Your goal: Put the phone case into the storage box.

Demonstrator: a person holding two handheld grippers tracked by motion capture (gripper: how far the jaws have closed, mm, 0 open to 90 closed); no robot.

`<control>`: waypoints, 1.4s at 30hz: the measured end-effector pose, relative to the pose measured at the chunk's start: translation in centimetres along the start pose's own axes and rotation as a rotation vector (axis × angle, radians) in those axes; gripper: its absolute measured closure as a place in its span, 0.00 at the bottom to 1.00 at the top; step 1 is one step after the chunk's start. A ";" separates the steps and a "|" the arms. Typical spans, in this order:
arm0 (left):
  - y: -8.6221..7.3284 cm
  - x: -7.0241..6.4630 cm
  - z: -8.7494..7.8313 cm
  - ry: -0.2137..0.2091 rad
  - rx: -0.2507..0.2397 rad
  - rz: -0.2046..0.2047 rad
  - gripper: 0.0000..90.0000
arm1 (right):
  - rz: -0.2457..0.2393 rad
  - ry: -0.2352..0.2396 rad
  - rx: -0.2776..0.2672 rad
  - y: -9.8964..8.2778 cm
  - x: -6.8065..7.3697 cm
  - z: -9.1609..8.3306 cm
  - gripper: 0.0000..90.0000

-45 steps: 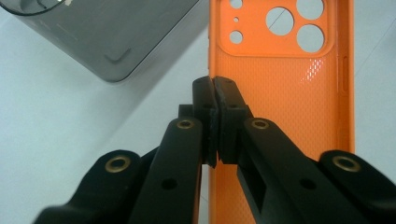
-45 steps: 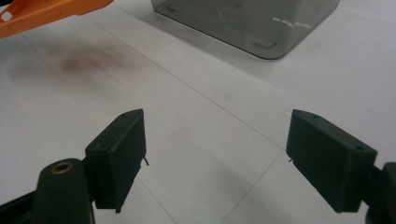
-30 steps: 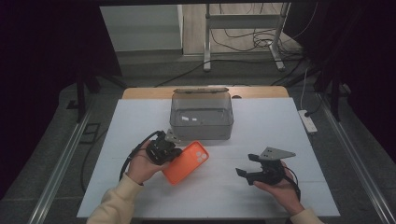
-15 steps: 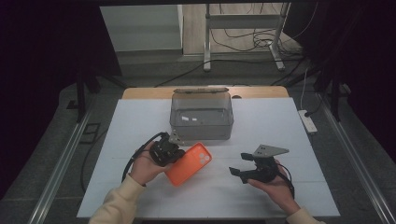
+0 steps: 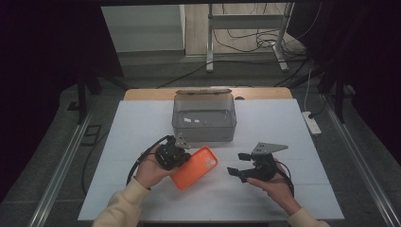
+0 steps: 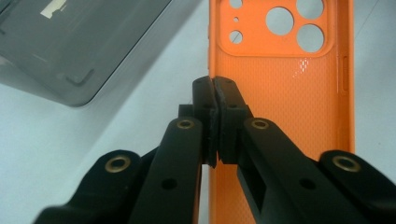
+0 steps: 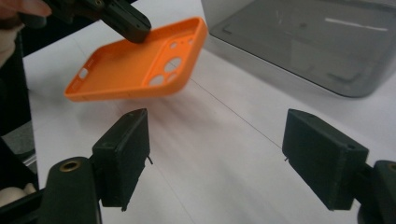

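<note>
Grey translucent box (image 5: 204, 117) on the table, white labels inside.

Orange phone case (image 5: 195, 167), smoky grey box (image 5: 204, 116), white table (image 5: 132, 127), black fingers (image 7: 122, 150).

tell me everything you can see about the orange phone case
The orange phone case looks like soft matte rubber or silicone, with a fine dotted texture inside. It is empty, with round camera cutouts in a raised block at one end and slots along its side wall. The left hand-held gripper is shut on one long edge and holds it tilted above the white table, in front of the grey box. Nothing else touches it.
</note>
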State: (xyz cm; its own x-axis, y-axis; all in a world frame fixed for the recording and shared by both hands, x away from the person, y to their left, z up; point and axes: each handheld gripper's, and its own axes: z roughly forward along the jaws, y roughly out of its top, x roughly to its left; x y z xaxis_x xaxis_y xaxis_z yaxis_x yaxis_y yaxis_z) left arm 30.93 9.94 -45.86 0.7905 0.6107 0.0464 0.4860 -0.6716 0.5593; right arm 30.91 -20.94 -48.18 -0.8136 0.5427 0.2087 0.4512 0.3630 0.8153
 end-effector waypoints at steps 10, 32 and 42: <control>0.4 -0.5 0.3 -0.006 -0.003 0.019 0.98 | 0.004 0.023 0.009 1.4 0.0 1.2 0.27; 1.2 -1.3 0.4 -0.010 -0.022 0.051 0.98 | -0.002 0.030 0.019 2.0 0.0 1.6 0.28; 1.5 -1.7 0.7 -0.012 -0.021 0.070 0.98 | -0.002 0.032 0.022 1.9 0.0 1.7 0.29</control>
State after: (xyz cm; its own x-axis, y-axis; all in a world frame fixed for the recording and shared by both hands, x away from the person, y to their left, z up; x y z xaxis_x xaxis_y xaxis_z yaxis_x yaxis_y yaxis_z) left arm 30.57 7.59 -45.69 0.8268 0.5573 0.0762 0.4215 -0.7035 0.5722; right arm 32.36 -18.95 -47.51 -0.8257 0.5173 0.2249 0.4574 0.3807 0.8036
